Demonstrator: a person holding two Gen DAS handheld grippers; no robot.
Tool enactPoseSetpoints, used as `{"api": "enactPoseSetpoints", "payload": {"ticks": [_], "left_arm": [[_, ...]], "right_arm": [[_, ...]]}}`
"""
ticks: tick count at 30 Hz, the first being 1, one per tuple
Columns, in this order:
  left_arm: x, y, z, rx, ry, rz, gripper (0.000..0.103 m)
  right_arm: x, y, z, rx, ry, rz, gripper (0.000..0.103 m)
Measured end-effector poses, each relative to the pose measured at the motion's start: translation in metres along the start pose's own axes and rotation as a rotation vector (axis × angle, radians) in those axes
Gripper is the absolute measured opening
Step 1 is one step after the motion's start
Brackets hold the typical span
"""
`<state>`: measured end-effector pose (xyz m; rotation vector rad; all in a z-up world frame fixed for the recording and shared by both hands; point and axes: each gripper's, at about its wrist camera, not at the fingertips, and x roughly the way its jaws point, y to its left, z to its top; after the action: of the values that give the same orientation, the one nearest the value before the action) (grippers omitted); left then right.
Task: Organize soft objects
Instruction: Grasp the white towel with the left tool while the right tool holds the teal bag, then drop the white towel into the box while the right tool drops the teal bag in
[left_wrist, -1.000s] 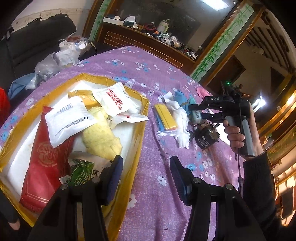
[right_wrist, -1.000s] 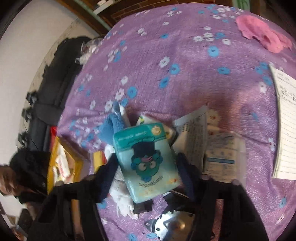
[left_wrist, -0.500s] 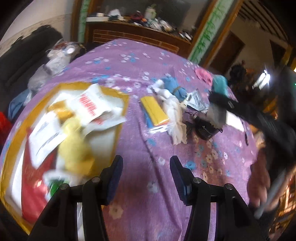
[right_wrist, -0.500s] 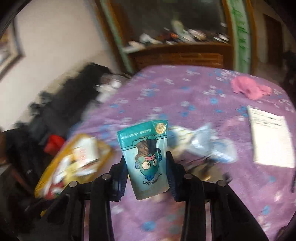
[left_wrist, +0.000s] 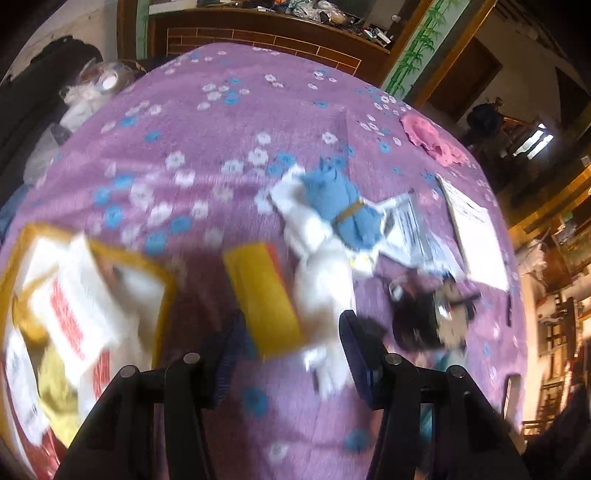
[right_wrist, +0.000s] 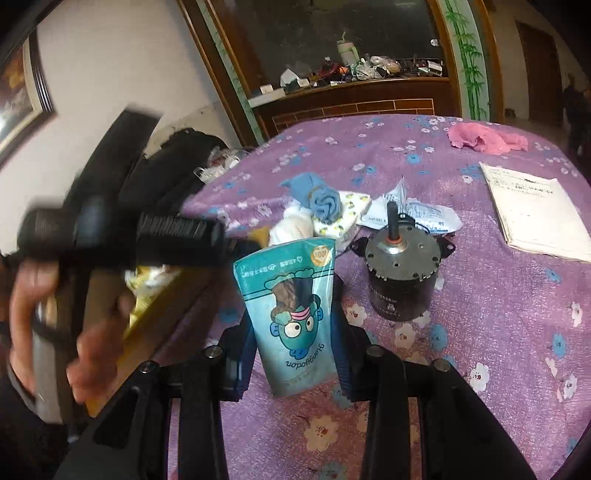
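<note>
Purple flowered cloth covers the worktop (right_wrist: 480, 295), with a dark wood cabinet and a mirror behind its far edge. At the worktop's left edge stands a yellow-rimmed tray (left_wrist: 162, 280) filled with white packets and a yellow soft thing, all blurred in the left wrist view. A white paper booklet (right_wrist: 535, 214) lies flat near the right edge, and a pink cloth (right_wrist: 487, 138) lies crumpled toward the far right corner.

Near the middle of the worktop sits a loose heap: a white soft cloth (left_wrist: 325, 280), a yellow flat pack (left_wrist: 266, 295) just beside it on the tray side, a rolled blue towel (right_wrist: 321, 199) tied with a band, its long axis running toward the far edge, and crinkled white sachets (right_wrist: 417, 218) just behind it. A black motor (right_wrist: 402, 273) stands upright with its shaft pointing up, just in front of the sachets and close to the right of the held pouch.

The right tool (right_wrist: 291, 350) pinches a teal cartoon pouch (right_wrist: 291, 310) by its lower sides; the pouch is held upright above the near part of the worktop, long axis vertical, printed face toward the camera. The left tool (left_wrist: 288, 354) hangs with its fingers spread and nothing between them, aimed at the yellow pack and white cloth; in the right wrist view it is a blurred dark shape at the left, over the tray
</note>
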<state>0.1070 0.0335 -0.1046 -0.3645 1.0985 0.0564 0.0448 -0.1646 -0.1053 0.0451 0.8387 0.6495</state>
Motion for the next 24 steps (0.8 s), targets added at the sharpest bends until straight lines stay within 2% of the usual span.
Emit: {"api": "enactPoseSetpoints", "payload": {"ticks": [3,5,6,7,8,11,14,16,20,24], "left_arm": [[0.011,-0.018,0.013,0.028,0.010,-0.012,0.055],[0.026,-0.028,0.019,0.039,0.028,0.031,0.055],[0.033,-0.033,0.020,0.052,0.038,0.038,0.049],[0.043,-0.039,0.020,0.097,0.044,0.089,0.038],[0.046,-0.039,0.019,0.108,0.048,0.115,0.038],[0.025,-0.028,0.015,0.019,0.042,0.045,0.036],[-0.018,-0.019,0.004,-0.015,-0.017,-0.084,0.036],[-0.042,-0.013,-0.005,-0.013,-0.026,-0.179,0.036],[-0.068,0.009,-0.039,-0.031,-0.012,-0.248,0.036],[-0.100,0.031,-0.107,-0.038,-0.054,-0.264,0.036]], "right_arm": [[0.006,-0.002,-0.002,0.005,0.027,-0.010,0.035],[0.008,-0.004,-0.003,0.012,0.031,-0.019,0.036],[0.011,-0.005,-0.003,0.016,0.038,-0.021,0.036],[0.011,-0.006,-0.004,0.021,0.043,-0.021,0.037],[0.012,-0.007,-0.005,0.028,0.050,-0.021,0.037],[0.014,-0.011,-0.005,0.042,0.056,-0.023,0.037],[0.015,-0.013,-0.004,0.057,0.051,-0.026,0.038],[0.017,-0.013,-0.005,0.062,0.054,-0.024,0.038],[0.016,-0.012,-0.006,0.052,0.047,-0.026,0.038],[0.017,-0.007,-0.008,0.018,0.048,-0.041,0.038]]}}
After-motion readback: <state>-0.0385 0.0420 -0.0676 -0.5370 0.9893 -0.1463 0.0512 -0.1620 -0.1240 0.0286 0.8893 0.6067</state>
